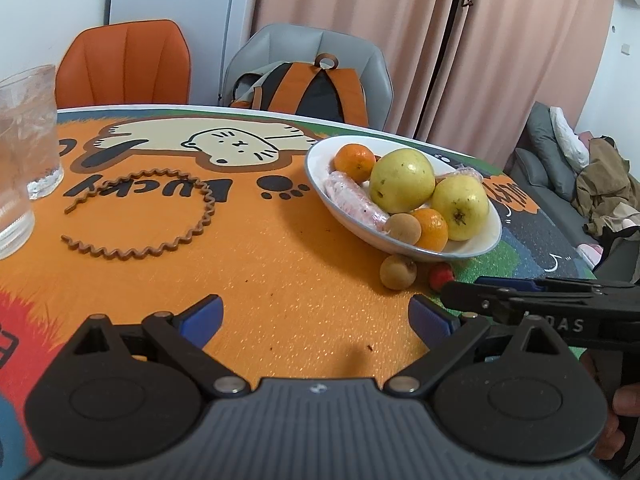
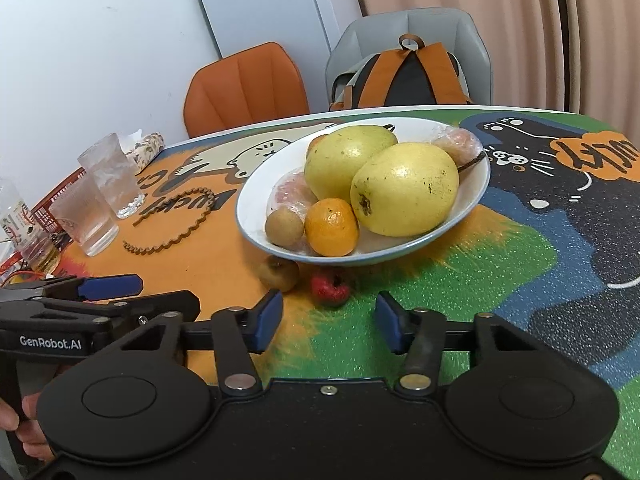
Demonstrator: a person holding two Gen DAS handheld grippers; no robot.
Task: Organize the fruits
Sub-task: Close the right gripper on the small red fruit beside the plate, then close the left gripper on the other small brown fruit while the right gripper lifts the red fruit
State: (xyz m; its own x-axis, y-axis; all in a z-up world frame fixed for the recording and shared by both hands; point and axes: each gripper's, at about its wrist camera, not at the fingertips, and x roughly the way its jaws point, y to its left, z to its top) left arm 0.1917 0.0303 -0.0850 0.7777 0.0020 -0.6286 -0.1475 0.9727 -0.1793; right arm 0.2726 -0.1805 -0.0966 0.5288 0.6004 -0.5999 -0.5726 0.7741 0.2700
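Your right gripper (image 2: 328,322) stands partly open with nothing between its blue pads; the small red fruit (image 2: 330,289) lies on the table (image 2: 460,300) just ahead of the gap, untouched. Your left gripper (image 1: 316,320) is spread wide and empty over the orange part of the table mat. Just left of the red fruit sits a brown longan (image 2: 279,275), close against the white bowl (image 2: 476,196). In the bowl lie two yellow-green guavas (image 2: 404,190), a tangerine (image 2: 331,227) at the near rim with another longan (image 2: 284,226) beside it, a second tangerine (image 1: 354,162) at the far side, and plastic-wrapped pink fruits (image 1: 352,200). Further left on the table lie a wavy brown hairband (image 1: 160,216) and two clear glasses (image 2: 108,192). Behind the table stand an orange chair (image 1: 124,64) and a grey chair with a backpack (image 1: 308,88) on it.
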